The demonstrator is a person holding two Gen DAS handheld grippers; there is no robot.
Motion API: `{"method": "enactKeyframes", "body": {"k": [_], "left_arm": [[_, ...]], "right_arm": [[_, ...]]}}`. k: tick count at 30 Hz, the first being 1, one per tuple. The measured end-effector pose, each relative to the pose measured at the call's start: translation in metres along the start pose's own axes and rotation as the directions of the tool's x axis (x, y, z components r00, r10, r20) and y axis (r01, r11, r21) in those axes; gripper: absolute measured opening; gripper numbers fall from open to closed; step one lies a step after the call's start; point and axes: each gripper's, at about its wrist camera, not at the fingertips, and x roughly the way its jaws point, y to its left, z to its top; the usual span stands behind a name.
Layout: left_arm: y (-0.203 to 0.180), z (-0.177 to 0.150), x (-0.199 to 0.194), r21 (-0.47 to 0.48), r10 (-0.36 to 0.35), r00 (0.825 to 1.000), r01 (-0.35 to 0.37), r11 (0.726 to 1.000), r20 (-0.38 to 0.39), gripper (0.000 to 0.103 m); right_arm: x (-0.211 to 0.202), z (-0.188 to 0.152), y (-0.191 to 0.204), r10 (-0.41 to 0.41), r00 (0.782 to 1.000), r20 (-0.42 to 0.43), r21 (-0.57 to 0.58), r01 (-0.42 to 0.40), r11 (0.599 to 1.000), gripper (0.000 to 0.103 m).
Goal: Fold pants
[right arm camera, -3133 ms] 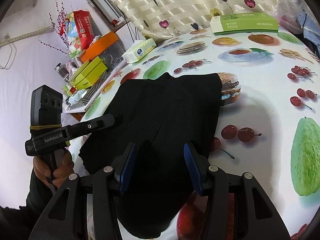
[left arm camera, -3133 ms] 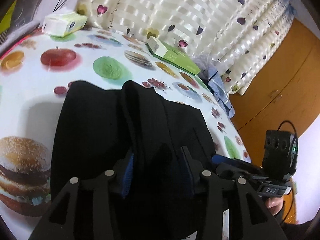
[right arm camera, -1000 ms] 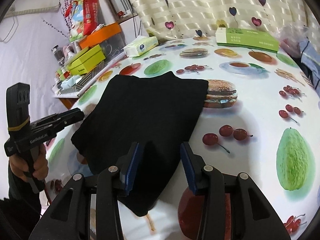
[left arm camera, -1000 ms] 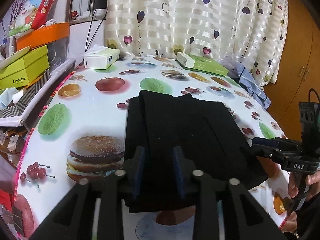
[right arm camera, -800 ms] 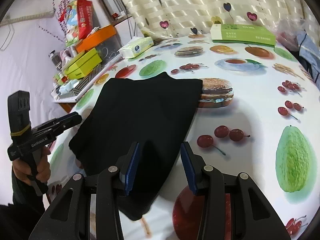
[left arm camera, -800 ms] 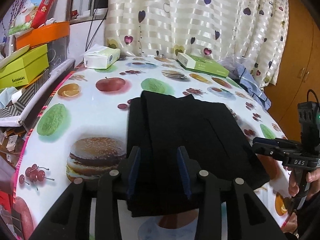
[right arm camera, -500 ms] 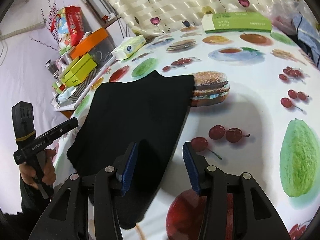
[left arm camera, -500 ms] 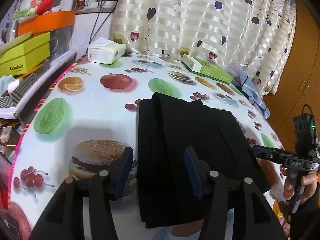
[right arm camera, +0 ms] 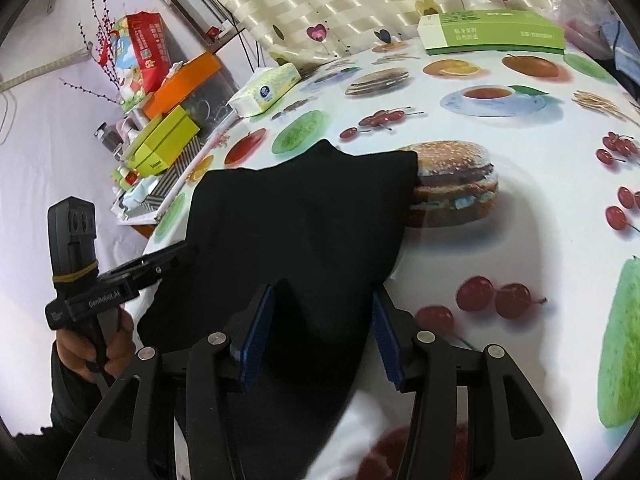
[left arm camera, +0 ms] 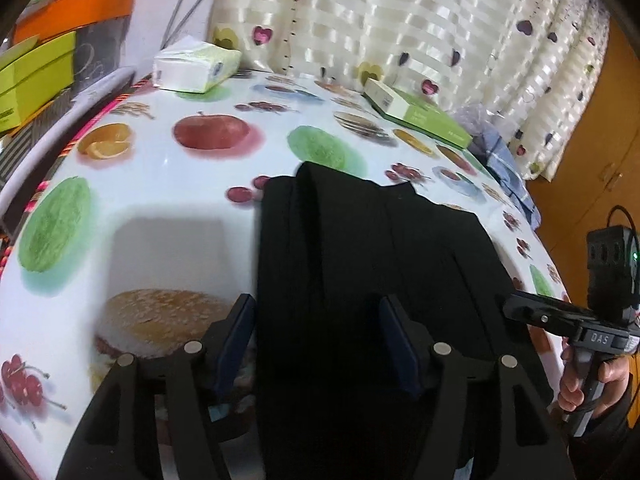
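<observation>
Your left gripper (left arm camera: 318, 340) had its blue-padded jaws spread wide, straddling the near left edge of the folded black fabric pants (left arm camera: 360, 264); neither pad was pinching the cloth. Your right gripper (right arm camera: 322, 334) was likewise wide open, jaws either side of a raised hump of the pants (right arm camera: 296, 220) at their near right corner, nothing clamped. The pants lay folded in a rough rectangle on the round table with the glossy white fruit-and-burger print cloth (left arm camera: 168, 184), near your edge, long folds running away from you. Their right edge overlapped the printed burger in the right wrist view. In the left wrist view, your right gripper showed at far right, just beside the pants' right edge. In the right wrist view, your left gripper showed at left with its tips at the pants' left edge. Beyond the pants, well apart, sat a white-and-green soft tissue pack (left arm camera: 196, 70) and a flat green cardboard box (right arm camera: 496, 32), both near the cream striped heart-print curtain (left arm camera: 400, 20).
</observation>
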Motion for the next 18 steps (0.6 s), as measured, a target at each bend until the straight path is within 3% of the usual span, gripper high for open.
{"method": "enactKeyframes", "body": {"k": [2, 4, 5, 6, 9, 18], "left_arm": [[-0.002, 0.001, 0.001, 0.004, 0.004, 1.0, -0.004, 1.0, -0.009, 0.065], [-0.002, 0.0, 0.0, -0.01, -0.032, 0.999, 0.032, 0.999, -0.018, 0.05], [-0.001, -0.001, -0.001, -0.023, -0.049, 0.999, 0.049, 0.999, -0.019, 0.048], [-0.001, -0.002, -0.002, -0.023, -0.052, 0.999, 0.052, 0.998, -0.015, 0.044], [-0.004, -0.006, -0.007, -0.023, -0.055, 0.998, 0.055, 0.998, -0.006, 0.037], [-0.017, 0.001, -0.026, -0.008, -0.035, 0.999, 0.035, 0.999, 0.041, 0.027]], "right_arm": [[0.002, 0.002, -0.002, 0.019, 1.0, 0.01, 0.03, -0.019, 0.999, 0.05], [0.002, 0.002, -0.003, 0.037, 0.999, 0.007, 0.053, -0.037, 0.998, 0.05], [0.002, 0.002, -0.002, 0.041, 0.999, 0.002, 0.056, -0.041, 0.998, 0.046], [0.003, 0.001, -0.002, 0.035, 0.999, -0.005, 0.057, -0.035, 0.998, 0.032], [0.003, -0.002, -0.005, 0.057, 0.998, -0.009, 0.076, -0.056, 0.996, 0.022], [-0.017, 0.009, 0.02, 0.116, 0.991, 0.059, 0.018, -0.118, 0.993, 0.017]]}}
